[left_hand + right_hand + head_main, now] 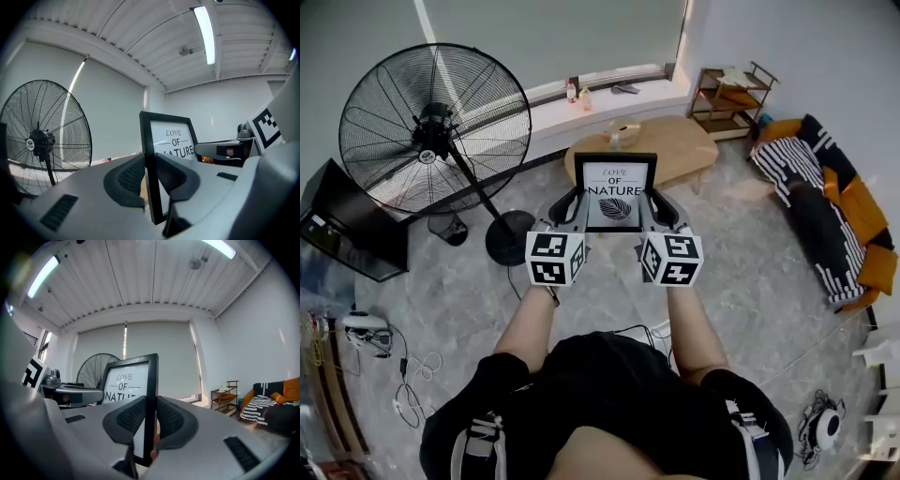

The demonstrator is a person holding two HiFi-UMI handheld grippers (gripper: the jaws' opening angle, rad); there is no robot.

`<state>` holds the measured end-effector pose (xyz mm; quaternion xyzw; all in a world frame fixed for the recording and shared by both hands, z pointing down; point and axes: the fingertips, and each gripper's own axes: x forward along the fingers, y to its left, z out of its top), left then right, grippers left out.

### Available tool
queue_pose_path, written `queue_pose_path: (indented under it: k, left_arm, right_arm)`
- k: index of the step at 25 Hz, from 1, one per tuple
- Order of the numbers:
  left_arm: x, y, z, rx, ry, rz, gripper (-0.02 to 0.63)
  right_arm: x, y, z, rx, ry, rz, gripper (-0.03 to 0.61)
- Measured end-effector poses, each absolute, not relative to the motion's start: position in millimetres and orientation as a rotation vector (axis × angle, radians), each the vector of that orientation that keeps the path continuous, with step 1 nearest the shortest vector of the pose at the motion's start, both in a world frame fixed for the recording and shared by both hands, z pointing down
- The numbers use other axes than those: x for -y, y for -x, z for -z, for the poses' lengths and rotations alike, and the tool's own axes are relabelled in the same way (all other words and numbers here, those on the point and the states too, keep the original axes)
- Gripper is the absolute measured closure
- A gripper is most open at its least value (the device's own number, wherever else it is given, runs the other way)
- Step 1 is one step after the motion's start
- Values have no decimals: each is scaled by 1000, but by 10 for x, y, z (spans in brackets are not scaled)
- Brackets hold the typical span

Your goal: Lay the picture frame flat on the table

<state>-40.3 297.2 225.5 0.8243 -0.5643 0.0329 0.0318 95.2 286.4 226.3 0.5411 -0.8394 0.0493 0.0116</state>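
A black picture frame [615, 190] with a white "LOVE OF NATURE" print is held up in the air, above the floor in front of the oval wooden table [675, 148]. My left gripper [570, 208] is shut on the frame's left edge [149, 154]. My right gripper [661, 211] is shut on its right edge [151, 399]. In both gripper views the frame stands upright between the jaws, print facing me. The frame's lower part is hidden behind the jaws.
A big black pedestal fan [436, 127] stands at left, its base [509, 238] near my left gripper. A small item [622, 129] lies on the table. A shelf rack [733, 94] and a striped sofa [830, 211] are at right. Cables [403, 375] lie on the floor.
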Motion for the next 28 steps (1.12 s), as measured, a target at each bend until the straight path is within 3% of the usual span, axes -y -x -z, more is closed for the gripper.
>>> queue_pose_path:
  k: [28]
  left_arm:
    - [-2257,1065,-2546,1723,-2581,-93,528]
  right_arm:
    - [-2179,-292,-2546,2635,-1707,-158,488]
